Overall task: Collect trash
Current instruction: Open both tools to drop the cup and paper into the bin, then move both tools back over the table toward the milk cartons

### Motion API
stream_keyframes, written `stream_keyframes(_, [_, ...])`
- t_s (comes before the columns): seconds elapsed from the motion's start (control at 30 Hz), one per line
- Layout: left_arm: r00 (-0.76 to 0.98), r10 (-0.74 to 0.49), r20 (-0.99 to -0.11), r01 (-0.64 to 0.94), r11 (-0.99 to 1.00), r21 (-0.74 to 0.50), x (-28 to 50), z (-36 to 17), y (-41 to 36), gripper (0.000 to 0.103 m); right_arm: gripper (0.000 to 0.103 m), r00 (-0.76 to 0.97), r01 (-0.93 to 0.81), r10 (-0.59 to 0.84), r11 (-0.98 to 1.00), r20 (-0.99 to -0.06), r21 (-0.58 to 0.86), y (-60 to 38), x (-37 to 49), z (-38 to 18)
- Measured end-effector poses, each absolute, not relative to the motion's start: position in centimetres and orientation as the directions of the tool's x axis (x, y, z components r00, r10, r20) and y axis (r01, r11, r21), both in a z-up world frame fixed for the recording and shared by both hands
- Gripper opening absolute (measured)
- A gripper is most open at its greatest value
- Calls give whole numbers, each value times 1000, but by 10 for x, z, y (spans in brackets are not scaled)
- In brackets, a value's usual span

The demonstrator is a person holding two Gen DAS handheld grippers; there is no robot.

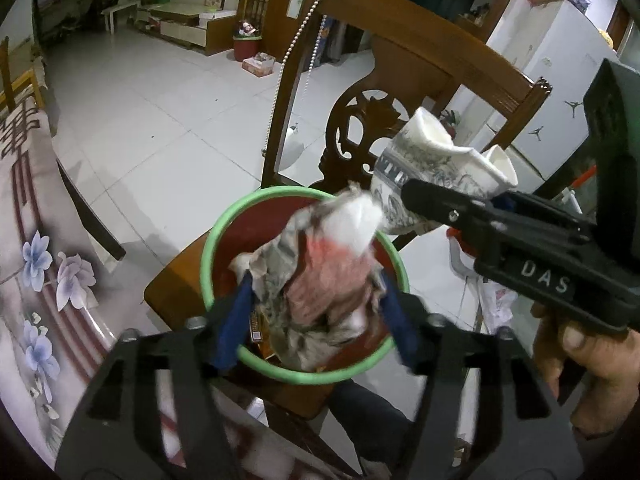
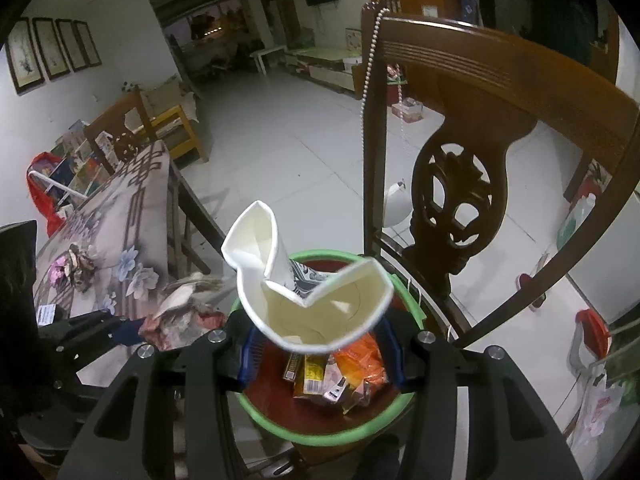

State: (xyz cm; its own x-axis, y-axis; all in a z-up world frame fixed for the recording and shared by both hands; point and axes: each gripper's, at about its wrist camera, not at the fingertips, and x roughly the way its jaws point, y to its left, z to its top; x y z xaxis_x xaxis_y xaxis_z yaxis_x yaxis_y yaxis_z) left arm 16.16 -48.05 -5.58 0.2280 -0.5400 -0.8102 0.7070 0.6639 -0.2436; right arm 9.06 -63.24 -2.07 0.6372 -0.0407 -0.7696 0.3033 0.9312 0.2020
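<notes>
Left wrist view
Left gripper (image 1: 316,312): low centre of the frame, jaws clamped on the crumpled paper (image 1: 320,276), which you hold right over the bin.
Bin (image 1: 208,248): green rim, red inside, centre of the frame, standing on the chair (image 1: 420,52) seat.
Right gripper (image 1: 448,212): comes in from the right edge, pinching the crushed cup (image 1: 436,168) above the bin's far right rim.
Advice: let the paper go only while it hangs inside the green ring (it looks light and may drift).

Right wrist view
Right gripper (image 2: 320,356): bottom centre, jaws closed on the cup (image 2: 304,296), mouth facing you.
Bin (image 2: 320,436): directly below, wrappers (image 2: 340,376) already at the bottom.
Left gripper (image 2: 132,332): lower left, paper (image 2: 184,312) at the rim's left.
Advice: drop one thing at a time so the two grippers do not knock together.
</notes>
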Motion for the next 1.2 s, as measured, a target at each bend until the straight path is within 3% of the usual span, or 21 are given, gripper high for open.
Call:
stream_keyframes(0.03, [233, -538, -810, 703, 669, -242, 163, -55, -479, 84, 64, 638, 309, -47, 930, -769, 199, -633, 91, -22])
stream_keyframes(0.1, [253, -543, -801, 699, 674, -237, 163, -52, -471, 95, 81, 643, 316, -58, 929, -764, 195, -635, 90, -21])
stream_keyframes(0.27, [272, -526, -806, 671, 704, -232, 167, -53, -451, 97, 90, 654, 326, -75, 926, -753, 191, -634, 88, -15])
stream_keyframes(0.77, [379, -532, -757, 633, 746, -208, 144, 5, -353, 98, 94, 692, 237, -41, 956, -721, 172, -564, 90, 22])
stream_keyframes(1.2, [535, -387, -751, 458, 880, -127, 126, 35, -175, 98, 96, 707, 32, 93, 986, -701, 163, -422, 105, 42])
